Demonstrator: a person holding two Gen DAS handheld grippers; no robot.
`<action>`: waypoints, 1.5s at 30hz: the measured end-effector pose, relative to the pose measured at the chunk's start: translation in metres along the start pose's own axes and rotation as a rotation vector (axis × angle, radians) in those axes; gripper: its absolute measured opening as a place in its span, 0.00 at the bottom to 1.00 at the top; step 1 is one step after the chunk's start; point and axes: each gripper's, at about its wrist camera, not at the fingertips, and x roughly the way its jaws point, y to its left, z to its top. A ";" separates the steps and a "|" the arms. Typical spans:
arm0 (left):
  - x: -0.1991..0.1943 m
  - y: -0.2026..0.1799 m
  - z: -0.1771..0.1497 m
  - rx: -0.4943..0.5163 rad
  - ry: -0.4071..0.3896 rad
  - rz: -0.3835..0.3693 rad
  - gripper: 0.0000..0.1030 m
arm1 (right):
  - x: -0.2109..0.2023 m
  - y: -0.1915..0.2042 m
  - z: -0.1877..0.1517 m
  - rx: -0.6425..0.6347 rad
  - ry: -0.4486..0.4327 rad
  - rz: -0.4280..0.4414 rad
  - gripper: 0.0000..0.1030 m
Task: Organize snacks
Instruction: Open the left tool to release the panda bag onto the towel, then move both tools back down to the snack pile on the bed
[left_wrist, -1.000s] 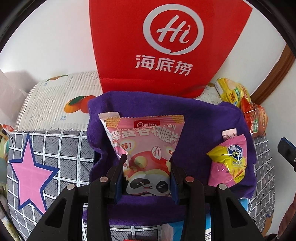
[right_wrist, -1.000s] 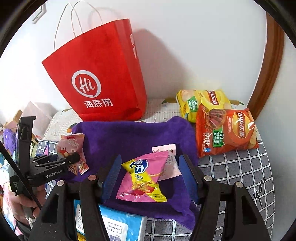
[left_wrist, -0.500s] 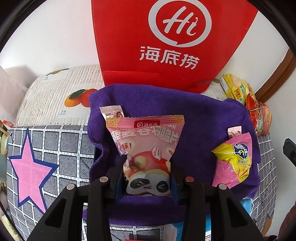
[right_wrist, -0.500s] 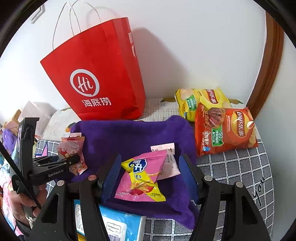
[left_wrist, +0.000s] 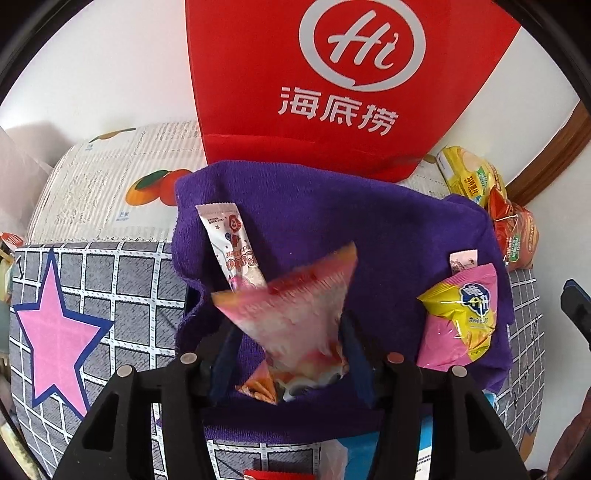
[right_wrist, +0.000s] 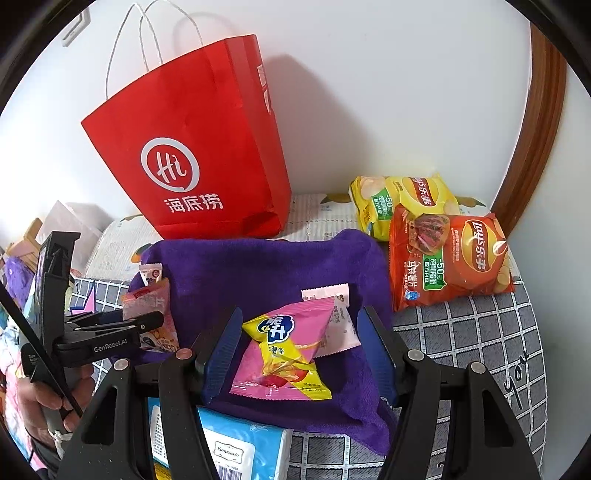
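My left gripper (left_wrist: 291, 350) stands over the left part of a purple towel (left_wrist: 388, 236). A pink panda snack pack (left_wrist: 295, 314) sits blurred and tilted between its fingers, which look spread apart from it. A pink stick packet (left_wrist: 229, 243) lies behind it. My right gripper (right_wrist: 299, 354) is open around a pink and yellow snack pack (right_wrist: 288, 354) lying on the towel (right_wrist: 258, 266), with a pale pink packet (right_wrist: 340, 314) under it. The left gripper (right_wrist: 147, 325) shows at the left of the right wrist view.
A red paper bag (right_wrist: 199, 147) stands behind the towel against the white wall. Yellow (right_wrist: 399, 199) and orange (right_wrist: 447, 258) chip bags lie at the right. A blue tissue pack (right_wrist: 236, 443) lies at the towel's front edge. A checked cloth (left_wrist: 110, 295) with a pink star covers the table.
The left gripper's fingers have spread and the panda pack has tipped and dropped between them, uncovering the stick packet behind. The right gripper has barely moved.
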 end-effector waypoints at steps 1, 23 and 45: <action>-0.002 0.000 0.000 -0.001 -0.003 -0.002 0.50 | -0.001 0.001 0.000 0.000 -0.002 0.000 0.62; -0.088 -0.013 -0.010 0.084 -0.215 -0.079 0.56 | -0.047 0.035 -0.037 -0.063 -0.096 -0.134 0.62; -0.161 -0.035 -0.097 0.199 -0.362 -0.111 0.56 | -0.105 -0.015 -0.180 0.179 -0.080 -0.080 0.62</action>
